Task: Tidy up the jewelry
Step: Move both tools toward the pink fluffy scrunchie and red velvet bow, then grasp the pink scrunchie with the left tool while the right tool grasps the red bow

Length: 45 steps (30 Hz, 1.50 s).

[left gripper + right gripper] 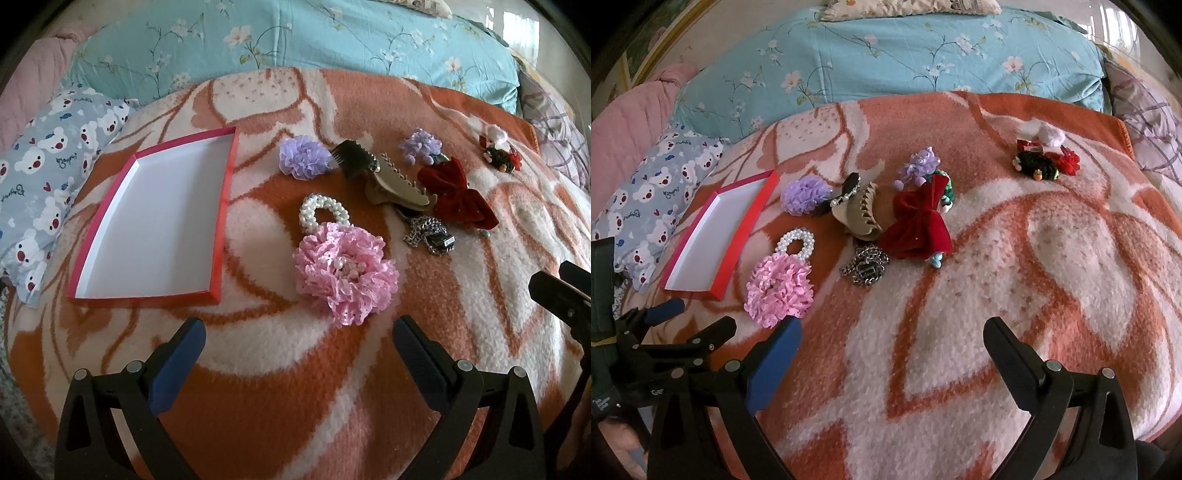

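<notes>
The pink ruffled flower (345, 273) lies on the orange-and-white blanket (295, 369) just ahead of the left gripper (299, 341), whose jaws stand wide apart with nothing between them. A pearl bracelet (319, 212) touches the flower's far edge. Beyond lie a lilac pom (303, 157), a beige claw clip (400, 186), a red velvet bow (456, 194) and a silver chain (428, 232), crowded together. The right gripper (892, 343), jaws also spread and bare, hovers over open blanket right of the pile. Left of the flower sits a red-rimmed box (221, 221), its white inside holding nothing.
</notes>
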Tool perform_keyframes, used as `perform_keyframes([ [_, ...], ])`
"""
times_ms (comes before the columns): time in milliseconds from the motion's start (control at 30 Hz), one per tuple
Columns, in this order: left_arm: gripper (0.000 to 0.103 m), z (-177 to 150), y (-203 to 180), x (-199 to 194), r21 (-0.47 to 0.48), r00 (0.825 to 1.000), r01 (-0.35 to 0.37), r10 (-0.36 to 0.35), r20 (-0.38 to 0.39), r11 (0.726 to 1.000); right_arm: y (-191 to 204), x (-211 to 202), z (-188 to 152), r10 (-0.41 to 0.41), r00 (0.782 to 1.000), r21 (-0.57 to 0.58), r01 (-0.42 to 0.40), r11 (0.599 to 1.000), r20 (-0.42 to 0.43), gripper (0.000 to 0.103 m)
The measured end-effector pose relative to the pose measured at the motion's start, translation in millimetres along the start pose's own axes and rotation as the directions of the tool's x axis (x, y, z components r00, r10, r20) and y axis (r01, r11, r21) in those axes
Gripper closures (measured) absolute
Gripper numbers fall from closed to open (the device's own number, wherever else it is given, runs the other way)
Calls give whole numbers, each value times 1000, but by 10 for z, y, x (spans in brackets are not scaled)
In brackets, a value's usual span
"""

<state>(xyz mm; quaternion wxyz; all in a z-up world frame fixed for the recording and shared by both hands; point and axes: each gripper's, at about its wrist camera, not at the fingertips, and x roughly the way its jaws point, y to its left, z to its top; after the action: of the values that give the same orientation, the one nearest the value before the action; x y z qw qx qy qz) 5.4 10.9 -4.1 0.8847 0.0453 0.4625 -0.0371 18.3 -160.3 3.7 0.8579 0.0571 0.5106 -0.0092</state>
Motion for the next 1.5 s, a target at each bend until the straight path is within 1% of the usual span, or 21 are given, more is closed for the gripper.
perform_keyframes([
  [200,1,8,37,62,-14,1000,9,-9,-13,1000,-20,27,19,-4,1000,1,4,1000,11,4],
  [267,1,9,47,75,-16,1000,10,-11,-14,1000,-24,39,21,-19,999,-11,19,1000,25,4],
  [400,1,12,60,87,-21,1000,18,-19,-14,1000,-26,52,20,-11,1000,-7,11,1000,15,4],
  [600,1,60,62,144,-20,997,66,-67,-27,998,-62,122,77,-8,1000,-9,8,1000,26,5],
  [767,1,174,73,275,-7,995,99,-99,-30,995,-195,246,249,-10,999,23,9,1000,41,5],
  [800,2,191,70,306,-5,994,100,-101,-32,995,-221,289,299,-10,999,30,9,1000,45,6],
  [833,2,220,67,366,-5,994,107,-107,-39,994,-242,333,340,-12,999,36,10,999,45,11],
  [867,2,232,65,398,-6,993,114,-114,-41,993,-263,375,376,-12,999,42,11,999,43,13],
  [933,5,266,53,506,-10,988,142,-143,-54,990,-310,498,463,-9,999,59,7,998,34,21],
  [967,8,279,48,550,-9,987,150,-150,-60,989,-330,556,496,-8,1000,67,6,998,28,22],
  [1033,13,308,35,676,-10,981,175,-175,-81,984,-378,692,563,-10,1000,79,9,997,14,29],
  [1067,18,320,33,730,-11,979,183,-184,-91,983,-396,749,583,-25,1000,77,25,997,7,30],
  [1167,29,356,20,899,-10,971,208,-208,-114,978,-446,947,645,-10,1000,106,13,994,-27,38],
  [1233,43,385,11,1010,-8,966,221,-220,-137,975,-455,1061,678,-9,999,111,14,994,-46,44],
  [1267,55,400,12,1071,-13,960,237,-236,-150,971,-464,1096,690,-14,999,107,19,994,-48,46],
  [1300,66,409,4,1096,-17,958,244,-244,-150,970,-468,1119,698,-9,999,110,14,994,-48,57],
  [1333,69,422,20,1124,-25,954,261,-262,-149,965,-462,1130,703,3,999,113,2,994,-46,71],
  [1400,77,448,44,1145,-33,948,284,-286,-140,958,-448,1125,712,23,999,116,-19,993,-39,74],
  [1500,81,453,90,1132,-44,943,307,-310,-119,951,-436,1078,706,35,999,114,-33,993,-18,80],
])
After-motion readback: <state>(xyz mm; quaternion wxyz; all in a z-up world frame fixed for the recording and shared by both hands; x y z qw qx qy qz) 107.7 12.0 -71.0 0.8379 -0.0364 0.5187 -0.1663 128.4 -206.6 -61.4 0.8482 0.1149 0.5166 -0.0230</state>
